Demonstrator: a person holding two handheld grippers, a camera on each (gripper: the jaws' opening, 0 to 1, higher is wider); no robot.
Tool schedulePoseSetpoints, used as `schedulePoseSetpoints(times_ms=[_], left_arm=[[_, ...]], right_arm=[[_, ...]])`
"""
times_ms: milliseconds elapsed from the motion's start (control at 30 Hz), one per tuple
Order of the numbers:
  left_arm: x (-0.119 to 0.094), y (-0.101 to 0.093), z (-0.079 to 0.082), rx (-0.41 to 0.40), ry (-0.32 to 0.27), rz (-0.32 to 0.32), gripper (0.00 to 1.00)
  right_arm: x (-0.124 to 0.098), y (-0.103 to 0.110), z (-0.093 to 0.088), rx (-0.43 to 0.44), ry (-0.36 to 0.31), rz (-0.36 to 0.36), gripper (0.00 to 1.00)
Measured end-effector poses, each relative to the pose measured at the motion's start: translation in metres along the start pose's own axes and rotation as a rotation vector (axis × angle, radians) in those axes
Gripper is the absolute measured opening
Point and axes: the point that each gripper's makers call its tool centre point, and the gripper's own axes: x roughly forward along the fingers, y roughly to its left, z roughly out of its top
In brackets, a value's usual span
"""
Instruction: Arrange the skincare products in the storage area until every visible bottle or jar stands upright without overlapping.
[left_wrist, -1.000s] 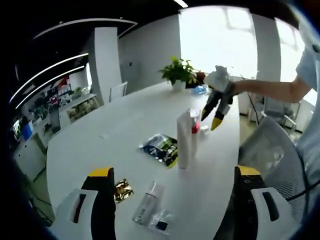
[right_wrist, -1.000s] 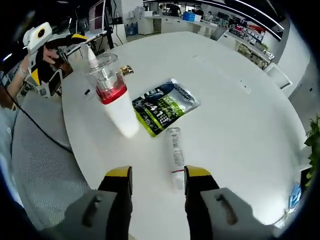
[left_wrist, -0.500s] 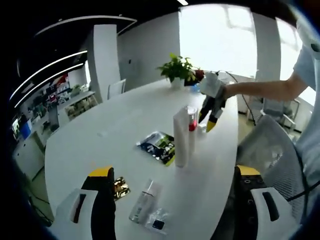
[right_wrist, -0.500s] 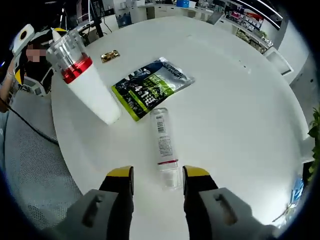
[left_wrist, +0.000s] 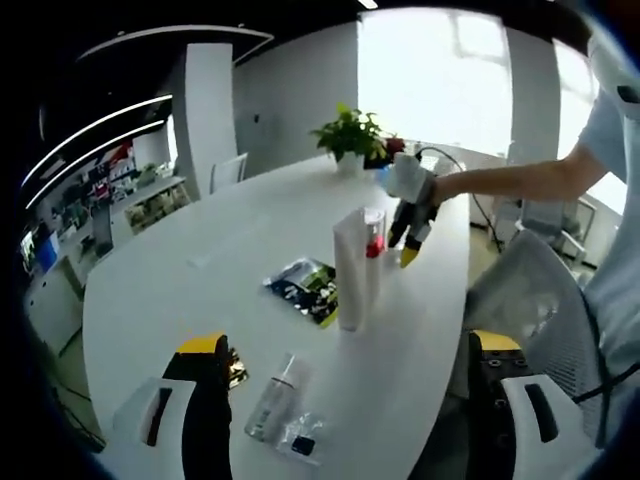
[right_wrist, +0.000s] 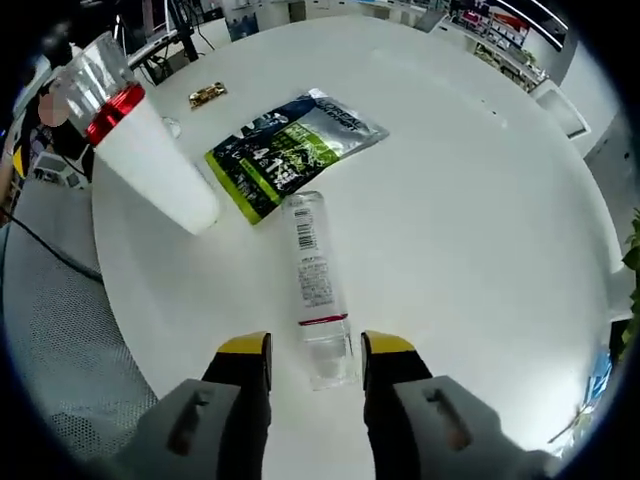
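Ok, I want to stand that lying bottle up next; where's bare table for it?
Bare table stretches on the side of the lying clear bottle away from the white pump bottle, past the green sachet. It is crowded between sachet and pump bottle, and the right hand-held gripper straddles the lying bottle's cap end.

Daylight from a blown-out far window (left_wrist: 440, 75) floods the glossy white table (right_wrist: 470, 200), shadows stay soft, fisheye bending warps the edges, and the left gripper view looks slightly soft, perhaps motion-blurred.
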Motion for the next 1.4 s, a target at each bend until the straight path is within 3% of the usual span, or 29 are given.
schedulePoseSetpoints(times_ms=[633,733,1033,1400], left_arm=[[0.001,-0.004,0.003,-0.008,0.003,0.007,0.97],[0.002,-0.007,0.003,-0.01,0.001,0.0,0.97],[0.005,-0.017,0.002,-0.005,-0.003,-0.018,0.97],[0.01,-0.03,0.004,0.023,-0.003,-0.046,0.93]], right_arm=[[0.006,-0.006,-0.001,-0.063,0.057,-0.019,0.27],[0.007,0.0,-0.001,-0.068,0.059,-0.002,0.2],[0.01,0.001,-0.001,-0.078,0.053,-0.021,0.19],[0.005,0.021,-0.01,-0.066,0.043,-0.019,0.17]])
